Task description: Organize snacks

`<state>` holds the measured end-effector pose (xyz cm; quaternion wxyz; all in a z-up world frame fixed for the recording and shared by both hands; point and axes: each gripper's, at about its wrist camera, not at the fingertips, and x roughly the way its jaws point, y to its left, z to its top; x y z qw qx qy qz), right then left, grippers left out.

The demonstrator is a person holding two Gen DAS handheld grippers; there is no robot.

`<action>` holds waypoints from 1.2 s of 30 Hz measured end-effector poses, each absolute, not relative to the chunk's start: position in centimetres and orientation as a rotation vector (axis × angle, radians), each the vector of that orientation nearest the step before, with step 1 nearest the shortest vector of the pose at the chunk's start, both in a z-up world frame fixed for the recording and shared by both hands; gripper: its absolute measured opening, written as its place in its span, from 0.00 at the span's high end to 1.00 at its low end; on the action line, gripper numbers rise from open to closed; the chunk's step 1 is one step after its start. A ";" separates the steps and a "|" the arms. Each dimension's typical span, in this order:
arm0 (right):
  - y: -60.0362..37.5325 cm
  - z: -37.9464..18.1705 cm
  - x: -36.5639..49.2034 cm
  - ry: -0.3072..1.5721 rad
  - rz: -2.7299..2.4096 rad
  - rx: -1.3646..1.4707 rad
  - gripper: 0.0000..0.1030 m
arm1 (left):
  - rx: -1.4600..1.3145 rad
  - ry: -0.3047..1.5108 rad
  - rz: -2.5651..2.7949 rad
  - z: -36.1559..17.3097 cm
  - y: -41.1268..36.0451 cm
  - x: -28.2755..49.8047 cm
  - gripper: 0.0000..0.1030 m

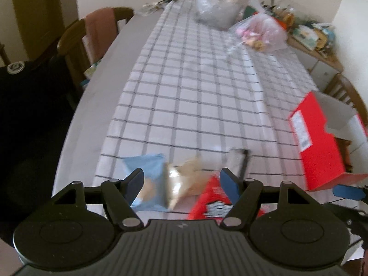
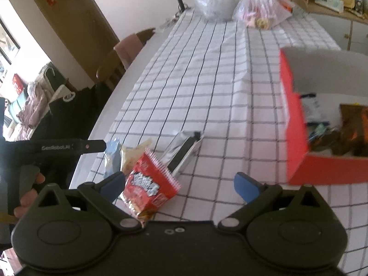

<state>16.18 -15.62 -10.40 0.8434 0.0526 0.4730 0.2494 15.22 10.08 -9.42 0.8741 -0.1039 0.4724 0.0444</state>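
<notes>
Right wrist view: both grippers [image 2: 180, 186] [image 1: 181, 185] gape empty above the packets; lower straight onto the red packet [image 2: 150, 184], then carry it to the red box [image 2: 296, 124].

The left gripper [image 1: 181, 185] tilts steeply downward with its jaws parted and nothing pressed between its blue pads. The right gripper [image 2: 179, 185] tilts down likewise, jaws spread wide and empty. At the near left, a hand [image 2: 28, 192] grips the left gripper's handle
</notes>
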 end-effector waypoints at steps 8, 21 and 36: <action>-10.9 -13.4 16.3 1.092 0.481 0.107 0.02 | -0.208 1.067 0.139 -13.1 13.7 15.6 0.30; -6.8 -17.6 17.4 1.251 0.168 0.299 0.03 | -0.185 1.093 0.142 -14.5 15.1 15.4 0.30; -4.1 -19.3 18.9 1.238 0.099 0.162 0.03 | -0.203 1.119 0.156 -15.6 16.0 16.8 0.30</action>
